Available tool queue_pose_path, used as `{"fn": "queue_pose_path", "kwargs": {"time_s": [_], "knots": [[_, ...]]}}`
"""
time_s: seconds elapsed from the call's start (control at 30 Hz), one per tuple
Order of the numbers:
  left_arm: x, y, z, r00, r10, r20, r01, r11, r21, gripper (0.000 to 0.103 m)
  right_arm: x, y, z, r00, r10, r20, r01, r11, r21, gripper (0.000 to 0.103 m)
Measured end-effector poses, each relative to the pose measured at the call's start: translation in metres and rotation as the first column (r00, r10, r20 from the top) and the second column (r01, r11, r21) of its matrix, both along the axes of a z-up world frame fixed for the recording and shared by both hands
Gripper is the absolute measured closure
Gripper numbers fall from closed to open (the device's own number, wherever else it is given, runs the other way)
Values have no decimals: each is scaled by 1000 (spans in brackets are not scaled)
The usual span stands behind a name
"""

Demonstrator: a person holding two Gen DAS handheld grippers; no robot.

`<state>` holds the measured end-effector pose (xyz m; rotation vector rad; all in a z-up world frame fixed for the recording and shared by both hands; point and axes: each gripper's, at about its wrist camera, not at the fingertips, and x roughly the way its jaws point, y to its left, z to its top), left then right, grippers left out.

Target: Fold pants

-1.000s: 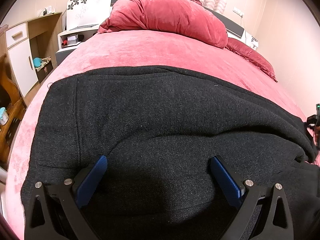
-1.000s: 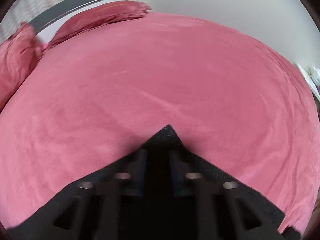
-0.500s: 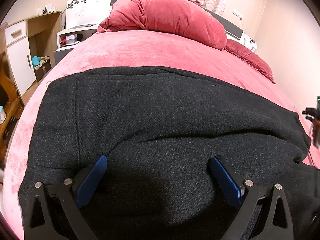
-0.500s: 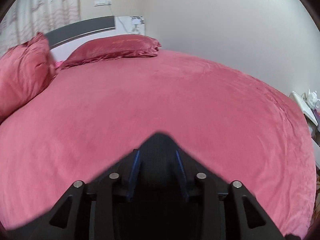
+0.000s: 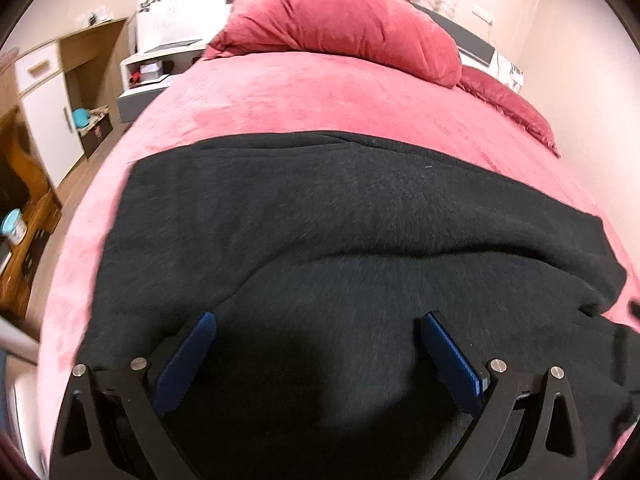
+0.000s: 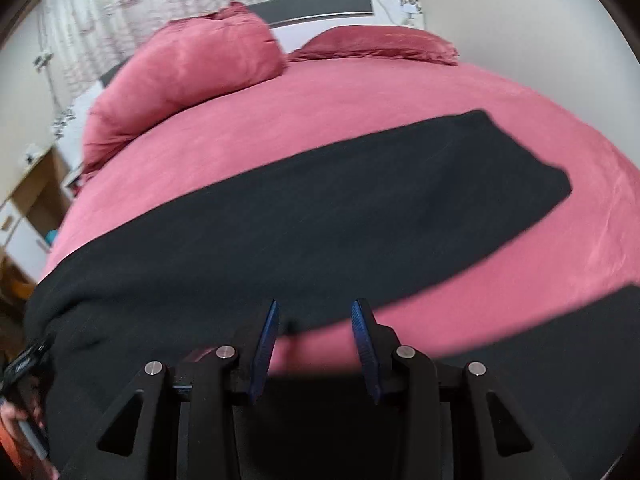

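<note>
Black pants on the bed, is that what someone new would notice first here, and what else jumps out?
Yes: the black pants stretch across the pink bedspread, one leg reaching toward the far right side of the bed. Behind them, a bulky red duvet is heaped at the headboard end beside a flat red pillow. In front, the left hand-held gripper hangs wide open over the pants, and the right hand-held gripper is open too, holding nothing.

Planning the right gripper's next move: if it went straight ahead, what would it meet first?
Most likely the black pants lying across the bed, just beyond the open right gripper; depth is unclear.
</note>
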<state>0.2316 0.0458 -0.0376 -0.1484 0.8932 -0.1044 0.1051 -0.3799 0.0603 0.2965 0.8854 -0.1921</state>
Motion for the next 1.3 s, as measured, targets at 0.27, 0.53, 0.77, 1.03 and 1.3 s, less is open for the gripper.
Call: {"fn": "queue_pose_path", "kwargs": {"time_s": [0.27, 0.53, 0.77, 1.03, 1.3], "knots": [[-79, 43, 9, 999, 45, 8, -46, 992, 116, 0, -66, 73, -22, 997, 71, -5, -70, 992, 108, 64], [-103, 100, -7, 959, 264, -106, -268, 963, -28, 0, -133, 113, -45, 993, 93, -67, -86, 992, 94, 61], [-105, 93, -13, 958, 259, -125, -259, 966, 16, 0, -156, 99, -48, 999, 2, -39, 5, 983, 183, 61], [-125, 104, -21, 942, 271, -196, -284, 958, -42, 0, -189, 71, -61, 982, -182, -57, 191, 937, 291, 59], [-178, 86, 0, 962, 230, -149, -260, 939, -224, 14, -202, 55, -70, 969, -244, 28, 198, 845, 496, 51]]}}
